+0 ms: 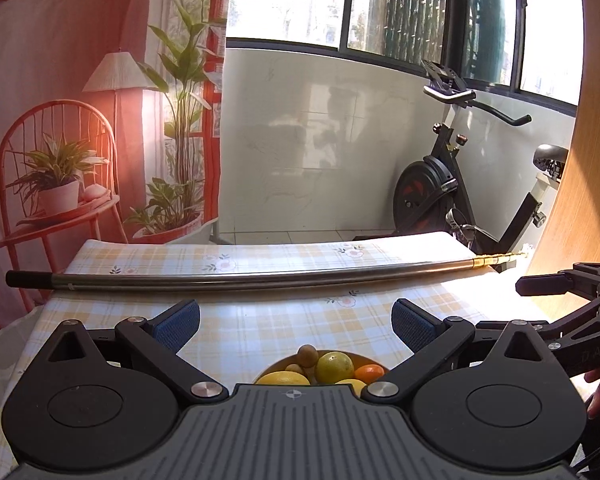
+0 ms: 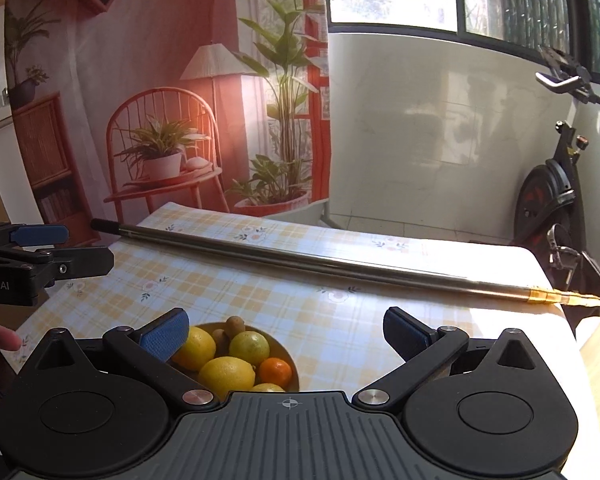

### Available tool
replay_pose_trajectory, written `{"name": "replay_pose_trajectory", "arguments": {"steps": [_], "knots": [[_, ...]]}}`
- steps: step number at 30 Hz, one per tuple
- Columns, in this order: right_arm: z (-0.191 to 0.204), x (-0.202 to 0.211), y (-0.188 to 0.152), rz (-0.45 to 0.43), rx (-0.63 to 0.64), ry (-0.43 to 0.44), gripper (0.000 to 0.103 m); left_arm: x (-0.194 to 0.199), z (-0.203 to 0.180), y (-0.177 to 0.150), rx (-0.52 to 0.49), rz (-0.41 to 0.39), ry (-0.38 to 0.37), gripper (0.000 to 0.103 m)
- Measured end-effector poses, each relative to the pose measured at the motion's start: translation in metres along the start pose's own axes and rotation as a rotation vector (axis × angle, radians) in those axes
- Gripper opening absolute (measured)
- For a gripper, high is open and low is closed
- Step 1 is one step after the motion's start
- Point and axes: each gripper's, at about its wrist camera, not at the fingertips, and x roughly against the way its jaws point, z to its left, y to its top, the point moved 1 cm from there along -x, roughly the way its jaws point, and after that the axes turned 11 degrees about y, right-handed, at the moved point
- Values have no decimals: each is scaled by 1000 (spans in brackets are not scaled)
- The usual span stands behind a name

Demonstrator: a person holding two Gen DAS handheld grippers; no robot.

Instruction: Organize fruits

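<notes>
Pole (image 2: 300, 258) lies across table (image 2: 360, 336) beyond fruit bowl (image 2: 288, 360); both grippers' jaws spread, empty.

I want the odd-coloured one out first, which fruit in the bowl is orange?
The small round mandarin at the bowl's right side. It is deep orange, while the lemons are yellow and the kiwis brown.

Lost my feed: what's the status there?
Left claw open, empty. Right claw open, empty. Fruit untouched in bowl. Metal pole lies across table beyond.
</notes>
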Motion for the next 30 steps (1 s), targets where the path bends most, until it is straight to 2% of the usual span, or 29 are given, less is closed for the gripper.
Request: {"name": "replay_pose_trajectory", "arguments": {"steps": [7,13,30], "knots": [[-9,42,42,-146,6,-64,103,27,-8,40,13,-92,4,103],[-18,65,61,-222,-29,-51,103,49,-22,61,8,-168,25,103],[-11,78,64,-255,-29,-92,103,69,-36,73,-23,-213,69,103]]}}
